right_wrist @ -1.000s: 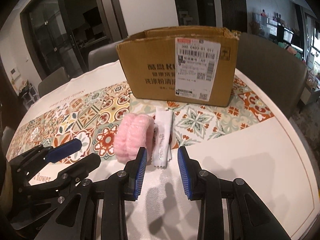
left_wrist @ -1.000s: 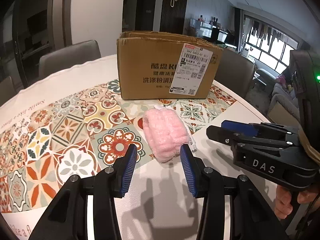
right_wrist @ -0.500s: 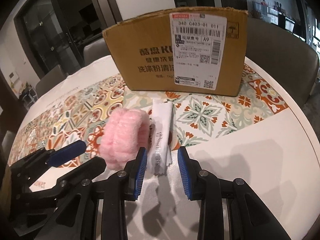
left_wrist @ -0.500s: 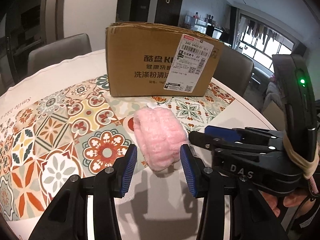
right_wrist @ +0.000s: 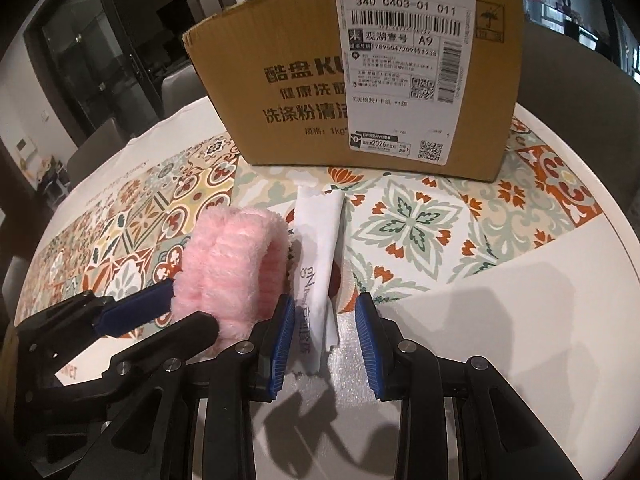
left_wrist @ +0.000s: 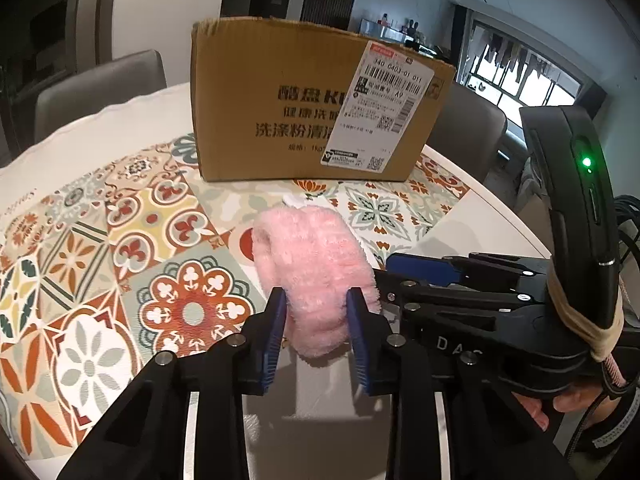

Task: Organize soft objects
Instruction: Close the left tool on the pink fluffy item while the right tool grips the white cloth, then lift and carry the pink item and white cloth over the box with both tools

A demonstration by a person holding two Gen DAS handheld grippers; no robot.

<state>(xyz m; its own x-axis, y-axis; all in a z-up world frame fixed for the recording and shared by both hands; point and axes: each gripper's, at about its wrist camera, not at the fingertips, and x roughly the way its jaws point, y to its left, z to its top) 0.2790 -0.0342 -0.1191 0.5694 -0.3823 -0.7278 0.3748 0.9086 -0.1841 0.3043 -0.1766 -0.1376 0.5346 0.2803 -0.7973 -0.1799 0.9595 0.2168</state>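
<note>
pink fluffy roll (left_wrist: 316,280) pinched between left fingers (left_wrist: 276,330) — right fingers (right_wrist: 285,334) spread around white packet (right_wrist: 318,264).

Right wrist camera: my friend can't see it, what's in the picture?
The right gripper is open around a white packet on a patterned table. Beside it, the left gripper touches a fluffy pink roll; a cardboard box stands behind.

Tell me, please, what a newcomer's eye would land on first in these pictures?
Probably the fluffy pink band, lying on the patterned tablecloth with the left tongs around its near end. Behind it stands a big cardboard box with a white shipping label. Beside the band lies a white packet, its near end between the fingers of the open right tongs.
</note>
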